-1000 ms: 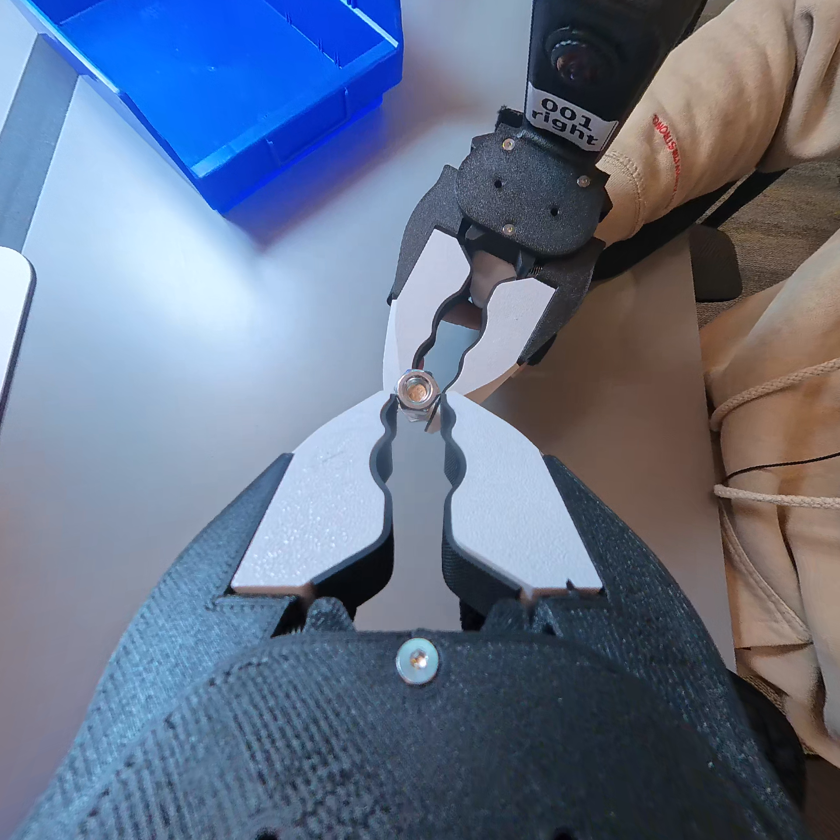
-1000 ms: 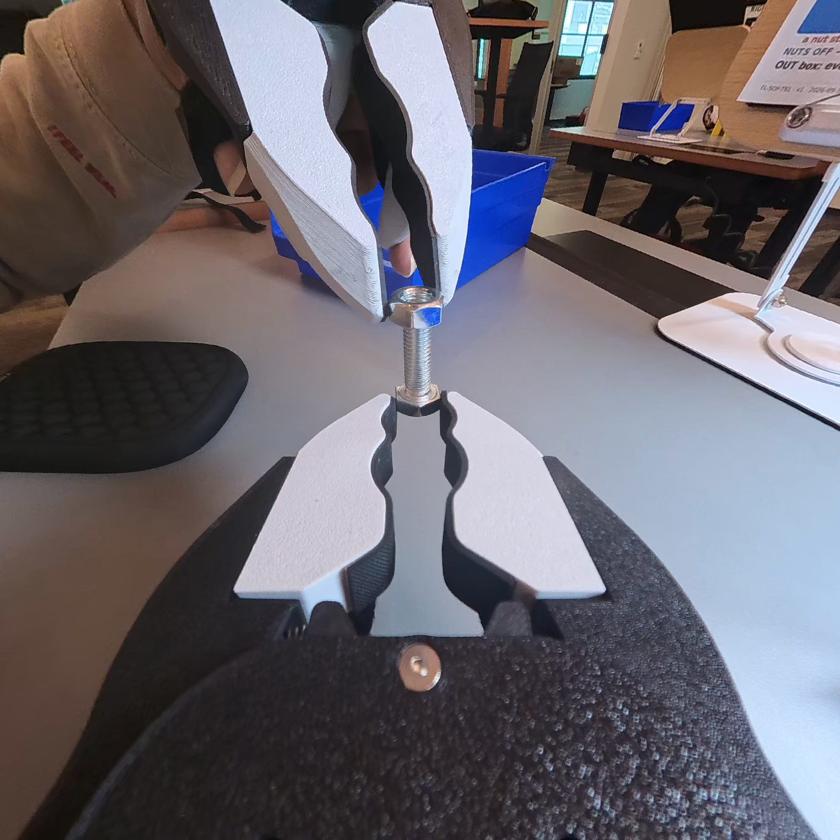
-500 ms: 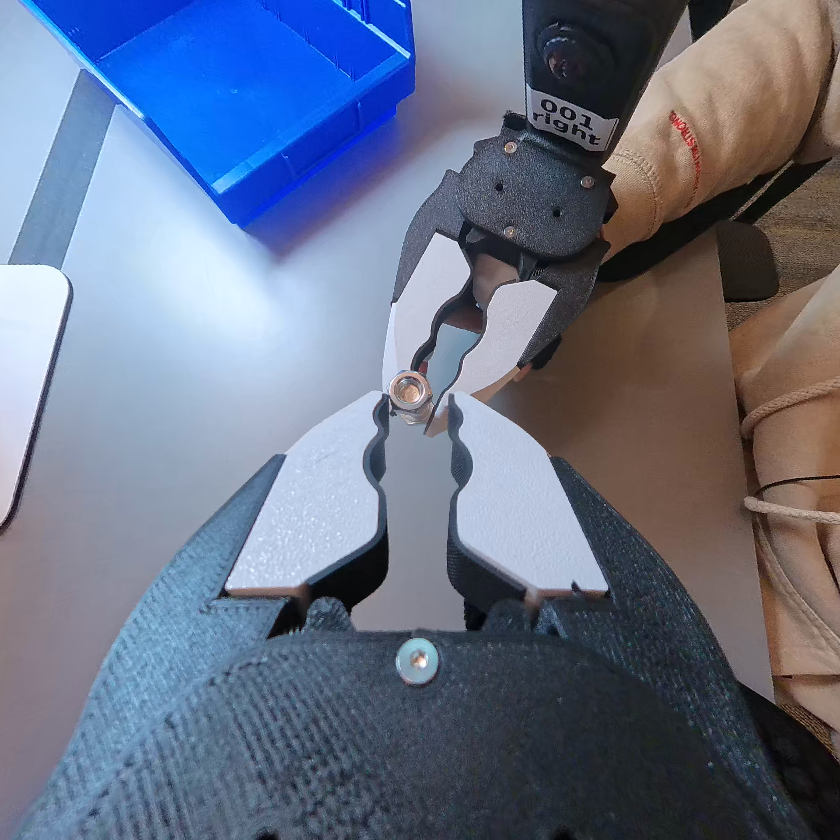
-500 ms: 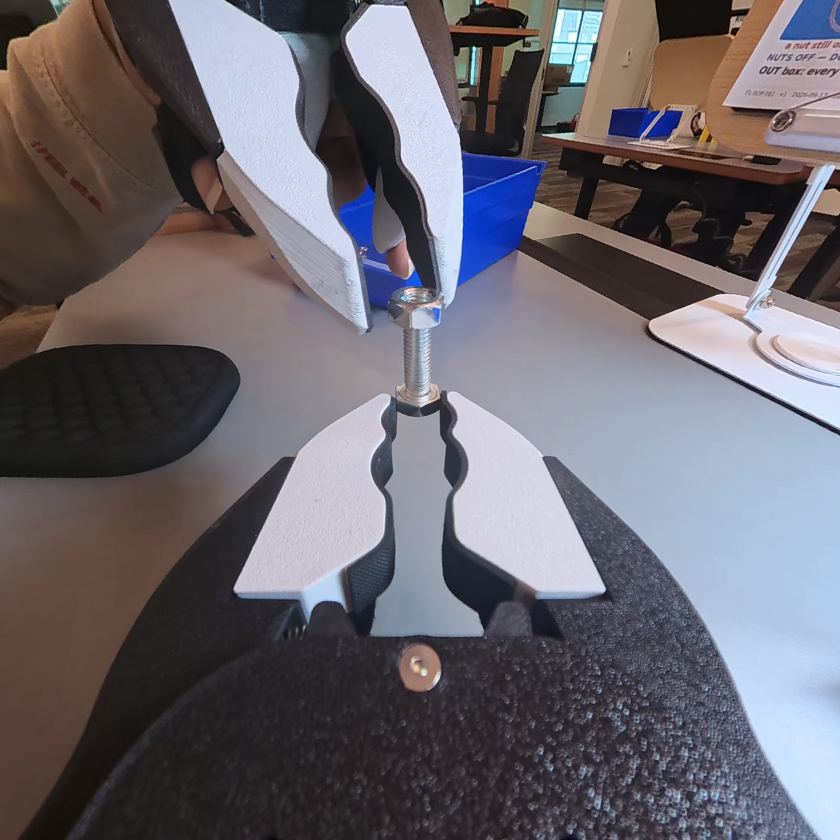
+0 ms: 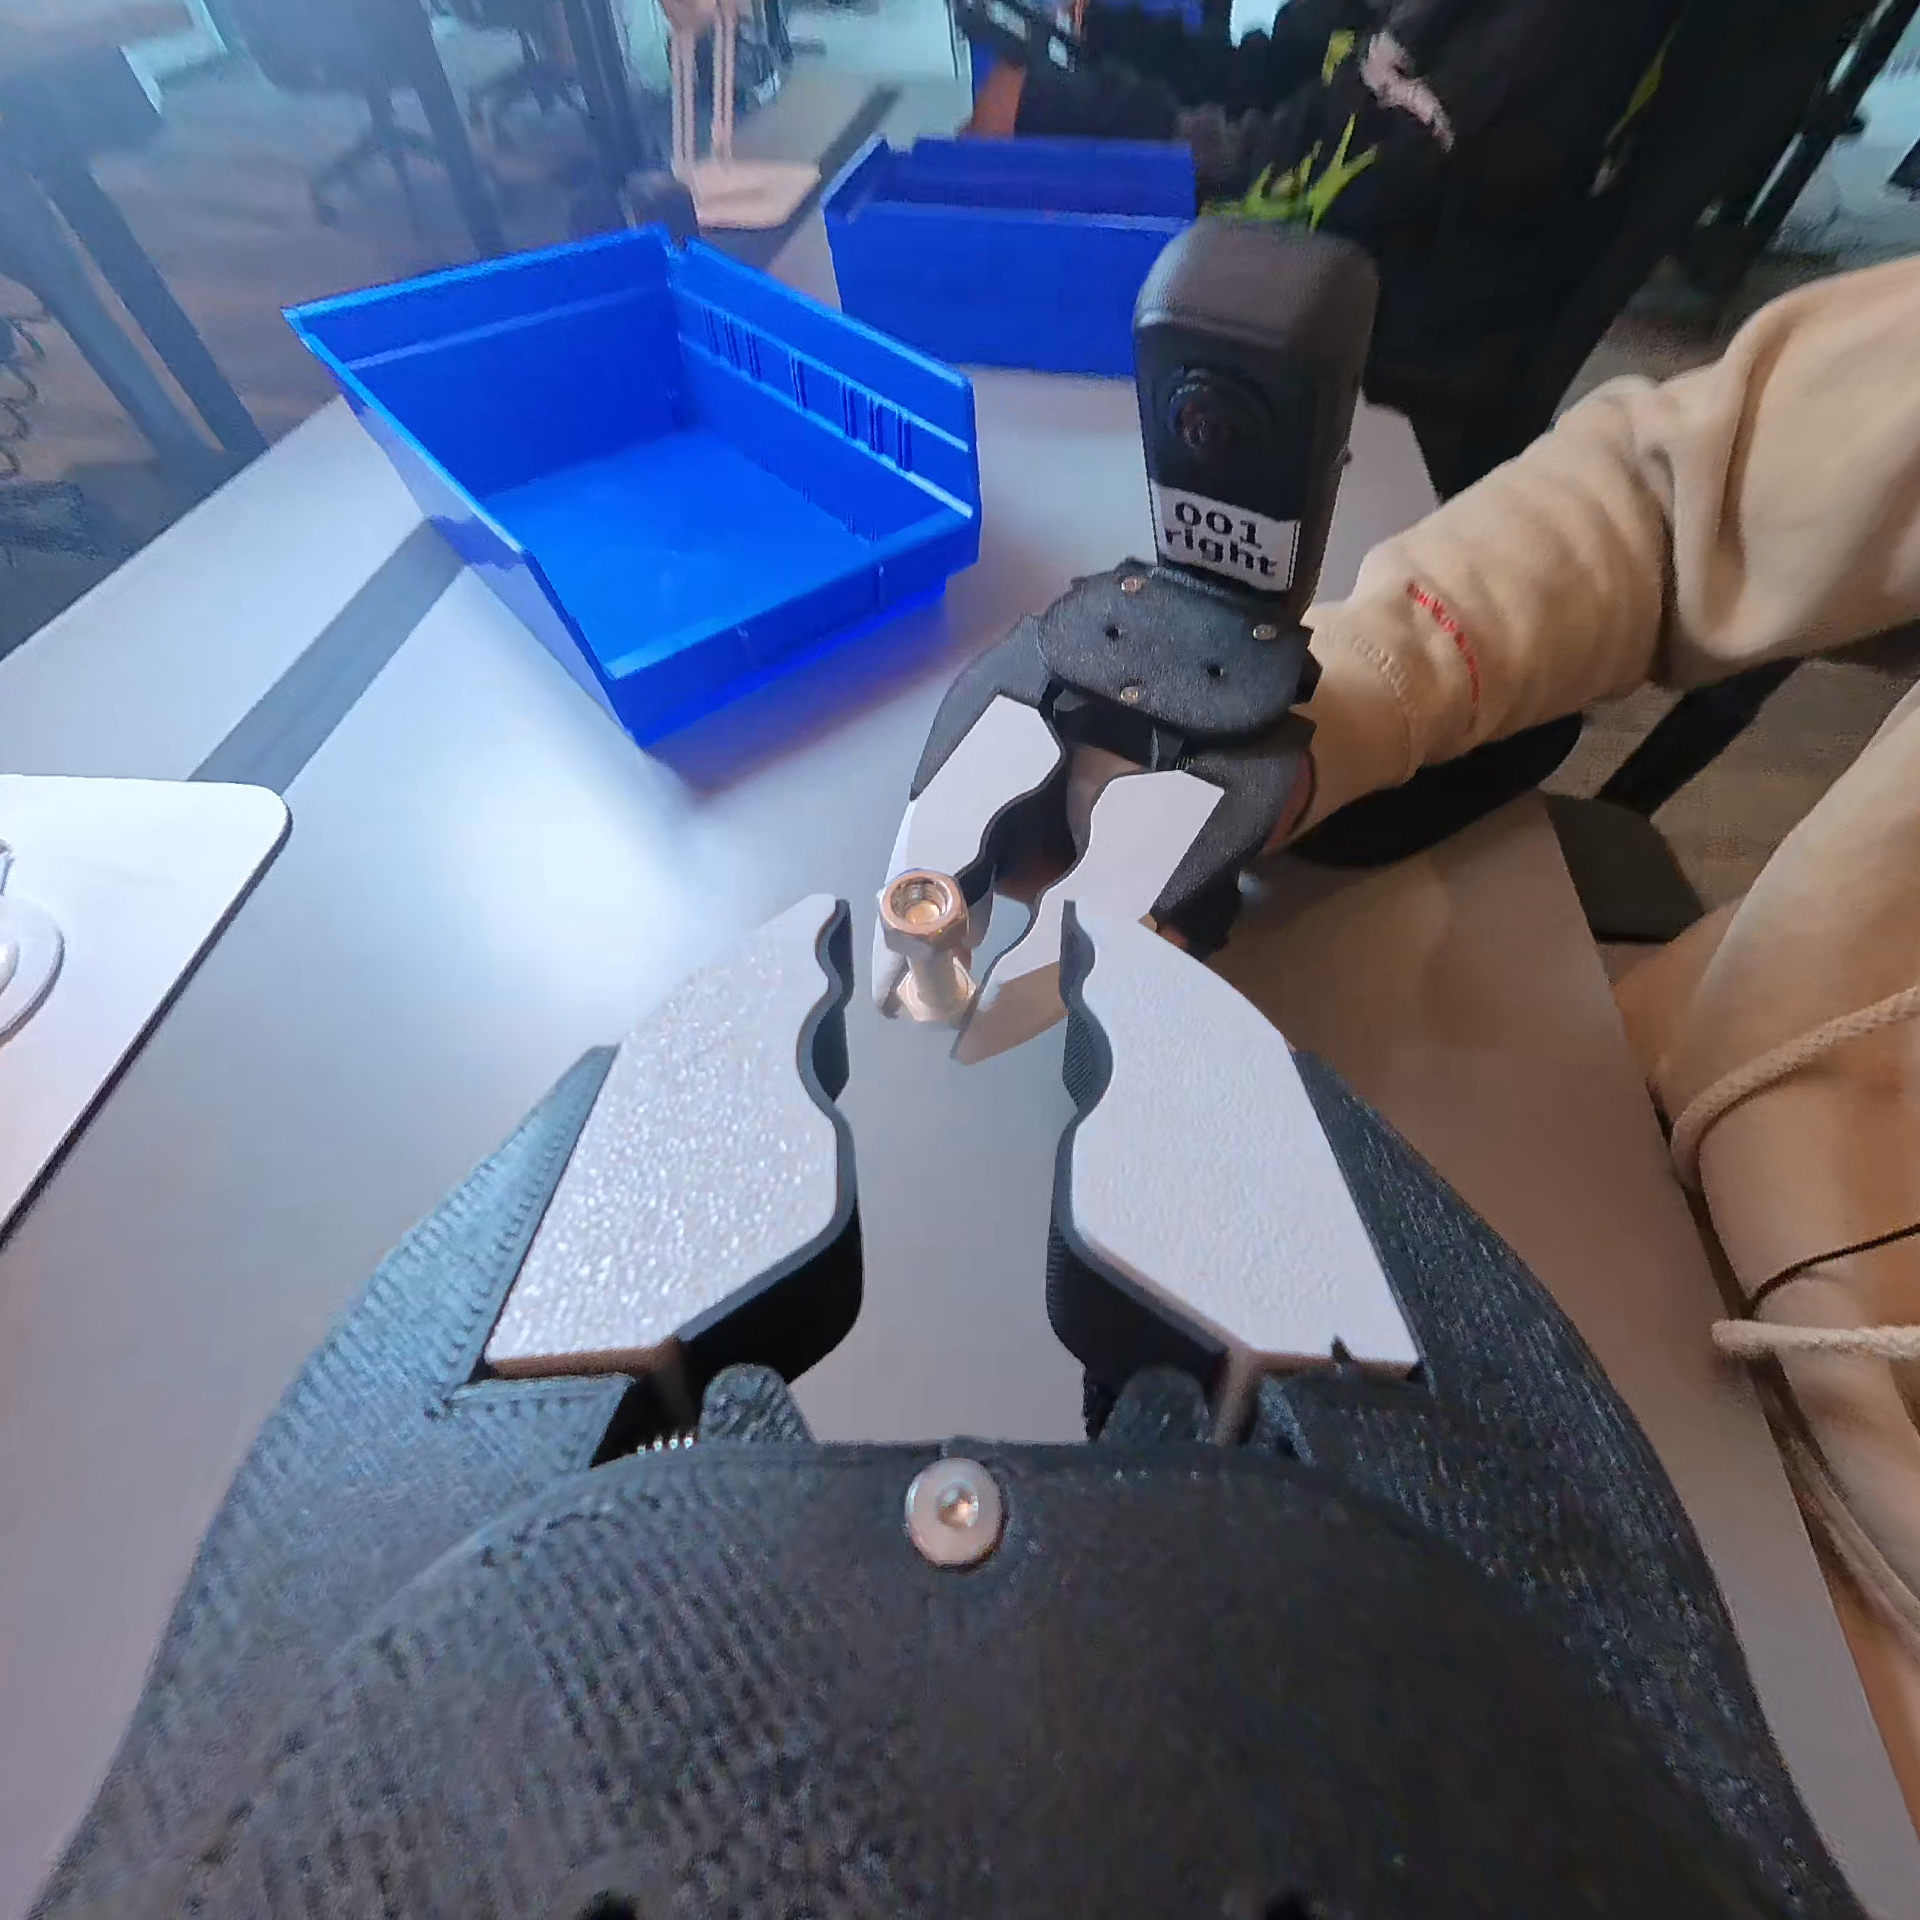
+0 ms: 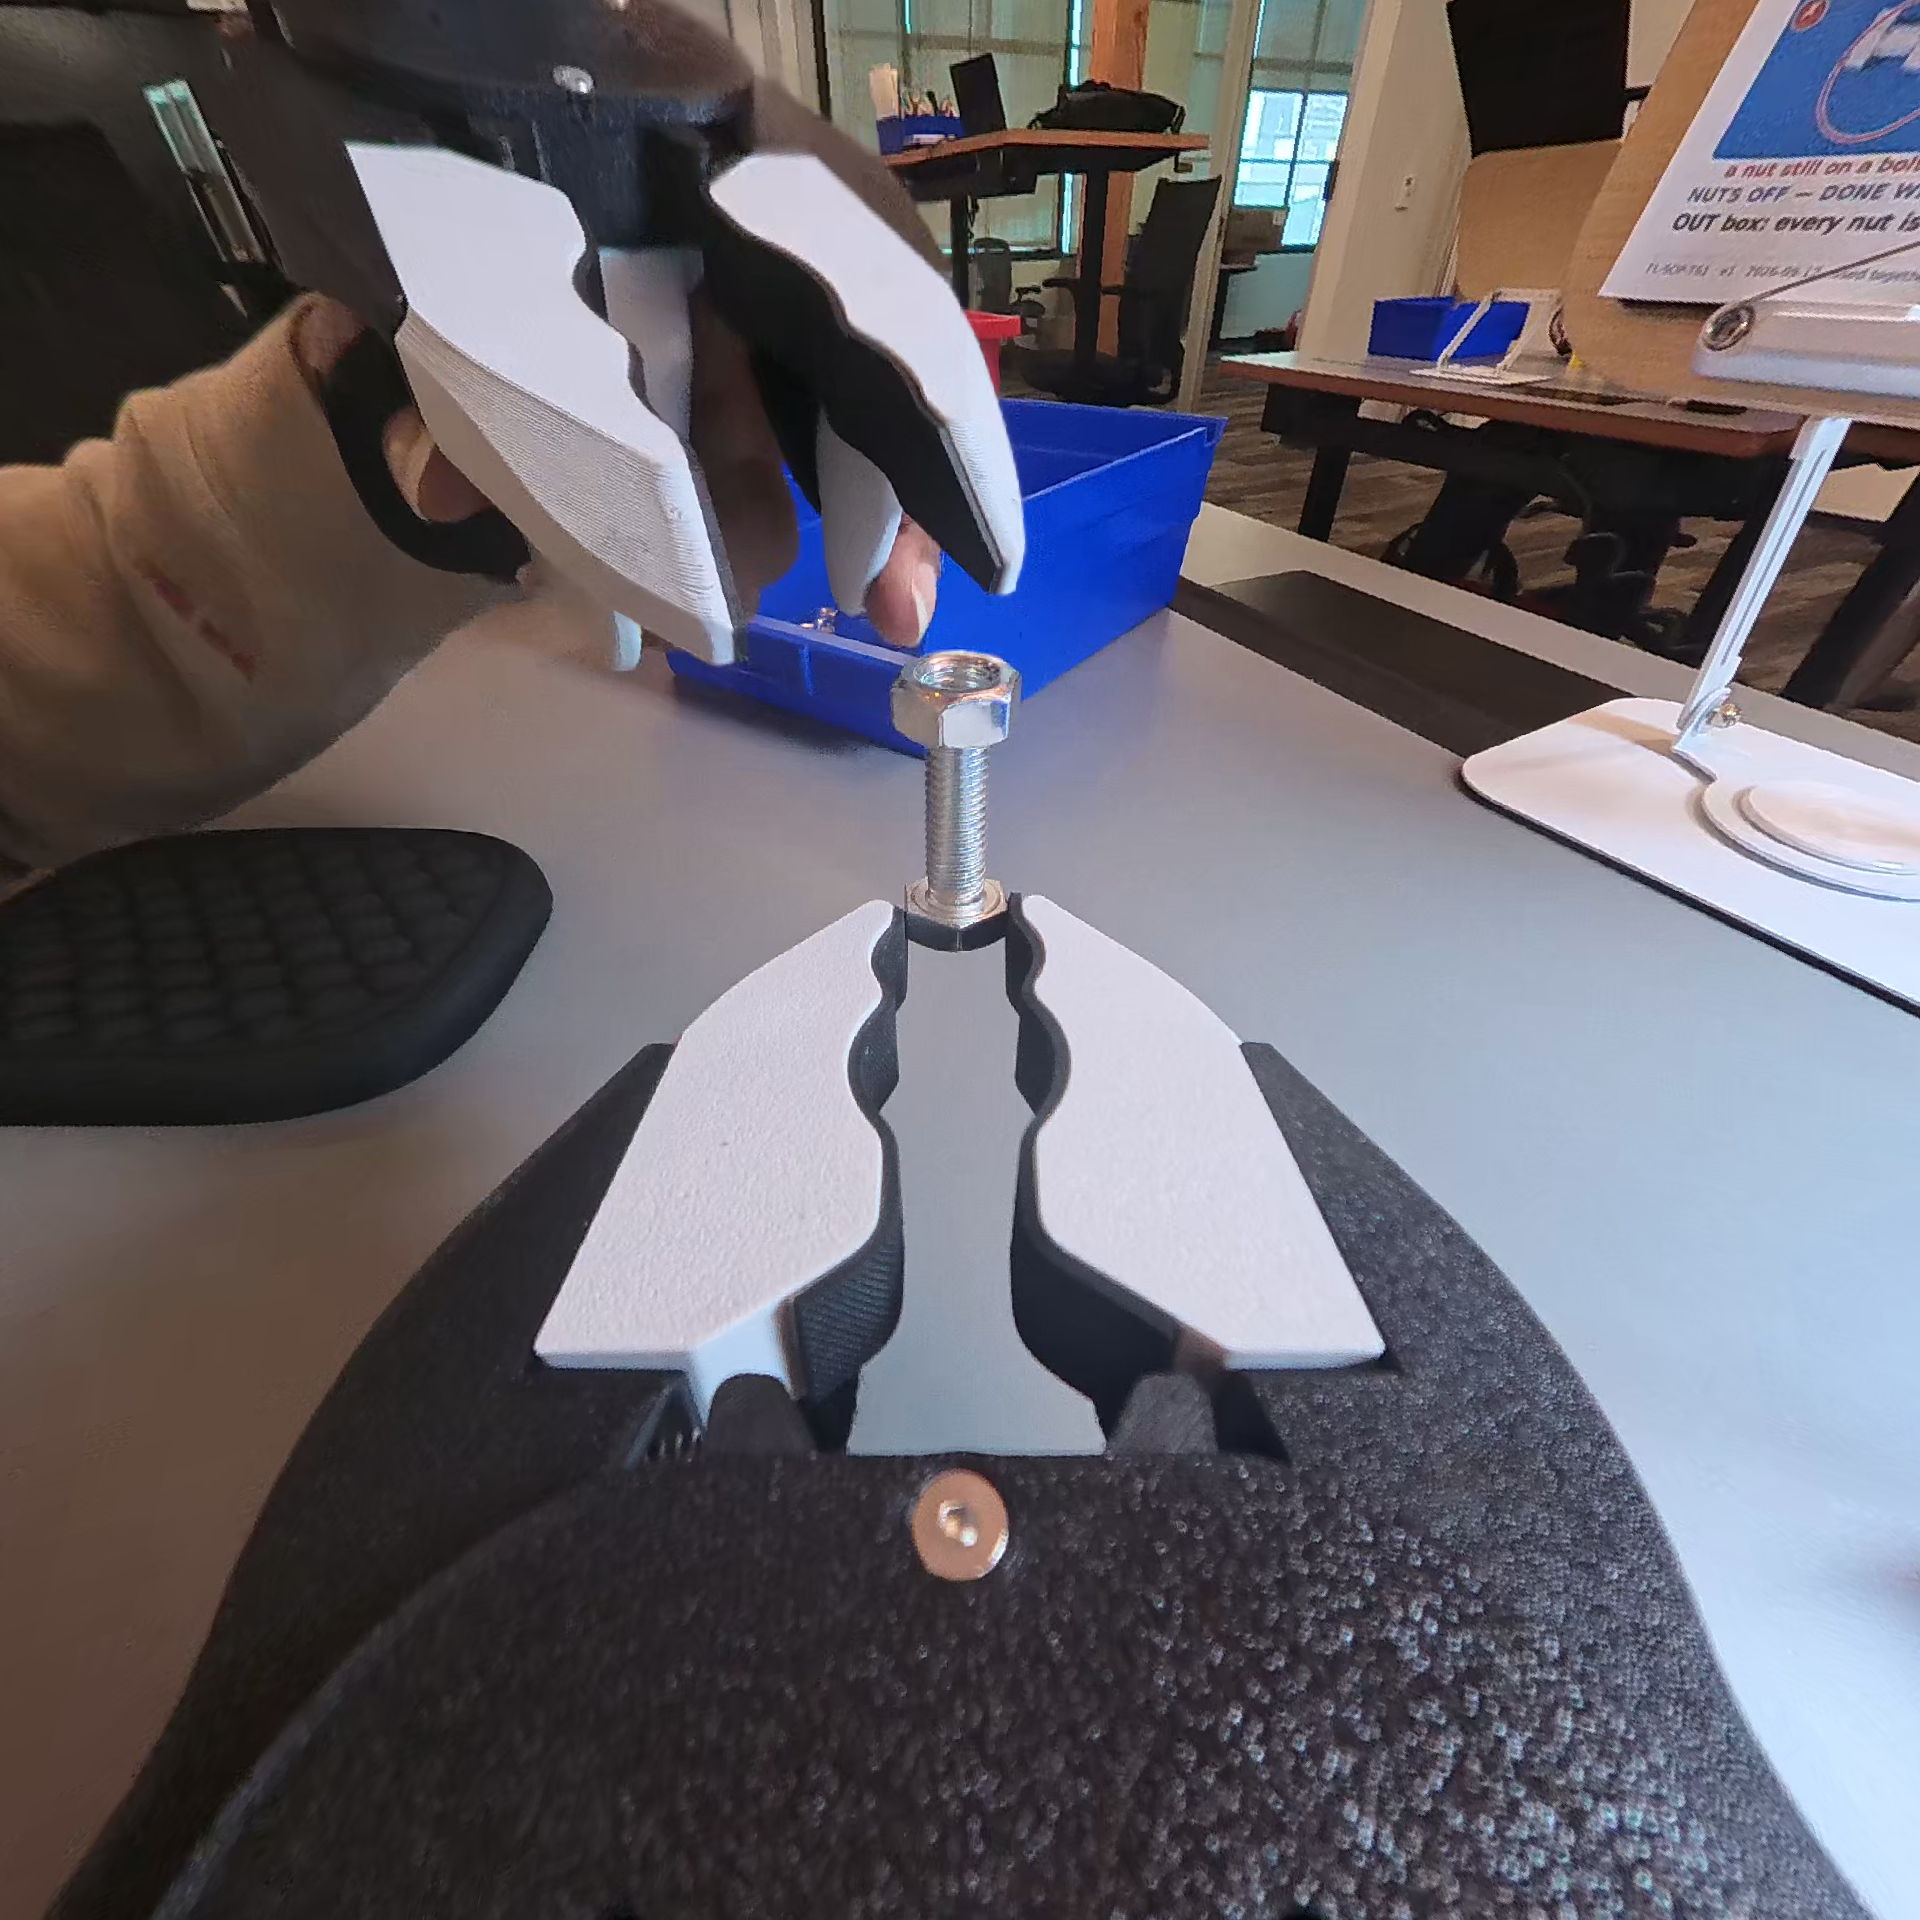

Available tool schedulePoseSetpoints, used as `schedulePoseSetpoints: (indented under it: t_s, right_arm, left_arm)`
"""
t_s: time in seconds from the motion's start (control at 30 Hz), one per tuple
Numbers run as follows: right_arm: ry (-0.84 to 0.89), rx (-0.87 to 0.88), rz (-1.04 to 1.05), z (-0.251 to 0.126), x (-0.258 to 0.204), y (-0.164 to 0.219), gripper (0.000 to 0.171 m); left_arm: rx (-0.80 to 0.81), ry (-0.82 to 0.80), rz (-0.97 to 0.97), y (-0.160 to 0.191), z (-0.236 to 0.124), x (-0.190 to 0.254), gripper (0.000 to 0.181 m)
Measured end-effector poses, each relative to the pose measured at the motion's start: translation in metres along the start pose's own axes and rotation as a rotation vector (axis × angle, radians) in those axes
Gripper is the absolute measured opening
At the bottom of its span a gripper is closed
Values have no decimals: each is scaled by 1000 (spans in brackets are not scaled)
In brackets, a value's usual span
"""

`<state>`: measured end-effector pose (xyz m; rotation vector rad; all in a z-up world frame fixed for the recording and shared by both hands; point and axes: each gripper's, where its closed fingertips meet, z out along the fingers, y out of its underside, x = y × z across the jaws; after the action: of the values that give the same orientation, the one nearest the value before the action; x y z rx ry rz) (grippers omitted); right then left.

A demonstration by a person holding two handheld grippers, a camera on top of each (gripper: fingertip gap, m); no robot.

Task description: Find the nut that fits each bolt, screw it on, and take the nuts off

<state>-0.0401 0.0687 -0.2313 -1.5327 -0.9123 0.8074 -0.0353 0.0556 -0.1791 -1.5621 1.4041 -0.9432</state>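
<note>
A silver bolt (image 6: 956,821) stands upright with a hex nut (image 6: 956,704) on the top end of its thread. My right gripper (image 6: 954,920) is shut on the bolt's head and holds it above the grey table (image 6: 1299,935). My left gripper (image 6: 862,613) is open and empty, up and to the left of the nut, apart from it. In the left wrist view the nut (image 5: 923,909) sits just beyond my open left gripper (image 5: 954,925), and the right gripper (image 5: 928,1006) clamps the bolt head from the far side.
A blue bin (image 5: 665,499) stands on the table behind the bolt, with a second blue bin (image 5: 997,260) farther back. A white stand base (image 6: 1662,790) with a sign is at the right. A black pad (image 6: 239,966) lies at the left. My right fingertips sit around 5 cm from my left ones.
My left gripper has opened, let go of the nut and drawn back and up from it. The nut stays on the bolt. The right gripper has held still.
</note>
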Motion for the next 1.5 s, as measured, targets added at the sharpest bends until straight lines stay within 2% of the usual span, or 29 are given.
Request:
schedulePoseSetpoints:
  t_s: [0.17,0.5,0.67,0.8,0.93,1.1,1.27,1.5]
  right_arm:
    - [-44,15,-5,1,-7,-2,18]
    - [-85,36,6,0,-12,-5,18]
    - [-69,46,54,-2,-3,-7,18]
    - [-43,46,64,-4,4,-6,18]
    - [-57,43,49,-2,0,-5,18]
    - [-77,36,15,1,-8,-4,18]
    - [-81,26,-4,2,-11,-3,18]
    - [-69,-7,-9,3,-9,3,18]
  left_arm:
    - [135,15,-36,1,6,0,42]
    - [230,56,-29,3,13,9,32]
    - [232,28,-30,7,9,5,31]
    - [256,25,-22,9,3,5,24]
    - [295,-15,-53,7,-1,-5,26]
    - [288,51,-89,11,9,3,27]
    - [323,60,-142,8,9,1,20]
    - [257,1,-98,14,11,-2,19]
